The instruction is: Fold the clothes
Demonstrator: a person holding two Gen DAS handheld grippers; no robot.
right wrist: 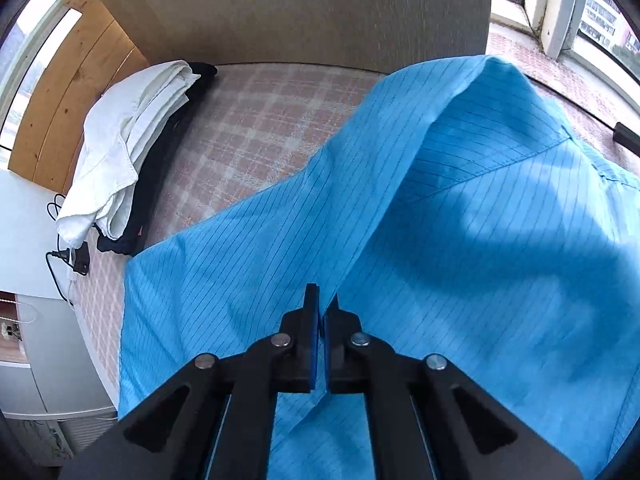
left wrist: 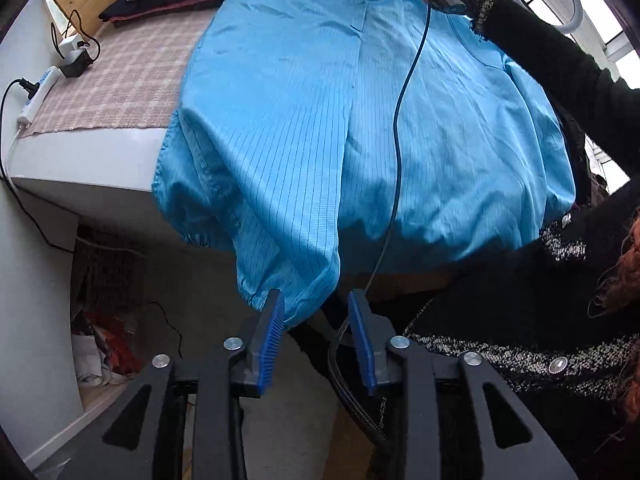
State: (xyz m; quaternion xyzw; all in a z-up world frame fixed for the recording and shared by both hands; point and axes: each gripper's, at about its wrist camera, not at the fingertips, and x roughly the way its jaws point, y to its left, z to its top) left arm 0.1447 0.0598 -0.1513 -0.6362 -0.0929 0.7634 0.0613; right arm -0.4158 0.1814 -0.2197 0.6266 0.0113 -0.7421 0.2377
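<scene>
Right gripper [right wrist: 322, 312] seen pinched shut on fold of blue garment [right wrist: 460, 240], spread over checked cloth [right wrist: 256, 128]. Left gripper [left wrist: 316, 320] held part open at hanging cuff, nothing clamped. Fabric judged thin, limp, slippery; best gripped at seams, hems.
</scene>
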